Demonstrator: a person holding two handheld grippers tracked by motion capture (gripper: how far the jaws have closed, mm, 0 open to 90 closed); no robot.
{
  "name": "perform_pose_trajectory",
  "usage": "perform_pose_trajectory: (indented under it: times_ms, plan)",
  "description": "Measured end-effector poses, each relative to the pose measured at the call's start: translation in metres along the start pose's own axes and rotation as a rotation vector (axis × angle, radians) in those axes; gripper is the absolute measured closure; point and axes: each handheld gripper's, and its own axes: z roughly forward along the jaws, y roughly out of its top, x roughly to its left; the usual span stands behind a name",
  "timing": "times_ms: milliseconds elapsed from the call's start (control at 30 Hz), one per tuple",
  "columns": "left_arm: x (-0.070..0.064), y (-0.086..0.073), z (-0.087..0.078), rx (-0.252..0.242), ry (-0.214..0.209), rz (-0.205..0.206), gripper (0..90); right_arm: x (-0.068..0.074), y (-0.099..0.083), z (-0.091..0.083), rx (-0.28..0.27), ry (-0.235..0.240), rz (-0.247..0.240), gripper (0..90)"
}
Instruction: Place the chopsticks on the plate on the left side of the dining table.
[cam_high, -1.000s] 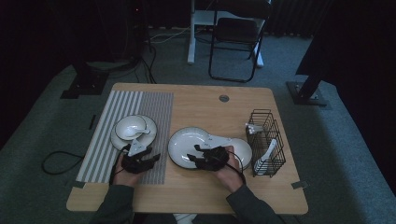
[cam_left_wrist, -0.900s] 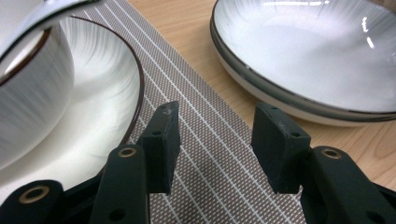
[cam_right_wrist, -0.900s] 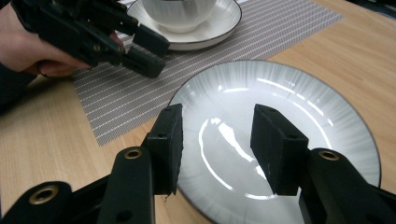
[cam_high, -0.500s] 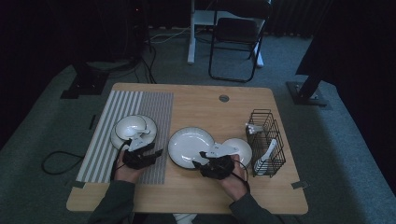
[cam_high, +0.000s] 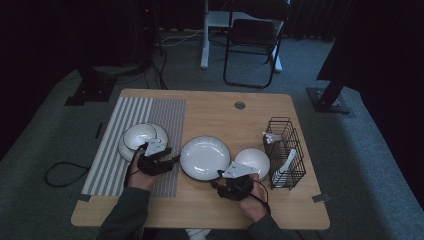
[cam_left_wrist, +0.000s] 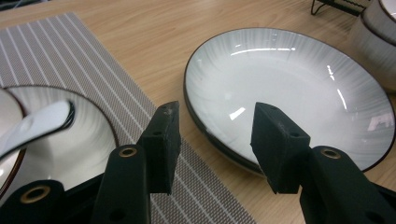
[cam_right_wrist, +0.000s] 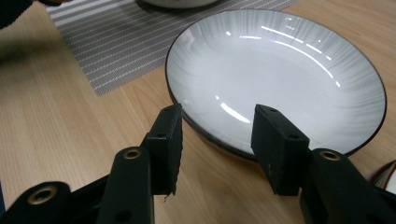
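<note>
The right gripper (cam_high: 224, 179) and the left gripper (cam_high: 170, 161) are held with jaws spread, gripping nothing. Between them the white plate (cam_high: 205, 157) is seen on the wooden table (cam_high: 210, 110), touching the striped mat (cam_left_wrist: 70, 60). Farther right, a wire basket (cam_high: 286, 150) is placed.

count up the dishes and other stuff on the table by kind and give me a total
Plates: 2, the centre plate and the plate on the mat
Bowls: 2, the left bowl and the right bowl
Placemat: 1
Wire basket: 1
Total: 6
</note>
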Motion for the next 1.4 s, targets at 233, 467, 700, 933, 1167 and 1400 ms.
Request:
perform_pose_trajectory:
  times_ms: [233,467,700,933,1167,1400]
  plan:
    - [-0.005,0.01,0.004,-0.009,-0.026,0.022,53.0,0.002,-0.008,-0.001,0.005,0.004,0.012,52.8]
    - [-0.008,0.019,0.007,-0.006,-0.04,0.039,52.8,0.007,-0.016,-0.001,0.013,0.0,0.003,52.6]
    - [-0.013,0.025,0.012,-0.008,-0.056,0.056,52.8,0.007,-0.027,0.001,0.034,-0.012,0.009,52.6]
    - [-0.017,0.029,0.014,-0.014,-0.07,0.059,52.7,0.009,-0.035,0.004,0.046,-0.023,-0.006,52.3]
    - [-0.02,0.034,0.017,-0.025,-0.079,0.063,52.6,0.009,-0.039,0.007,0.053,-0.019,-0.002,51.9]
    - [-0.026,0.045,0.022,-0.029,-0.095,0.099,52.6,0.01,-0.042,0.01,0.06,-0.017,0.007,51.7]
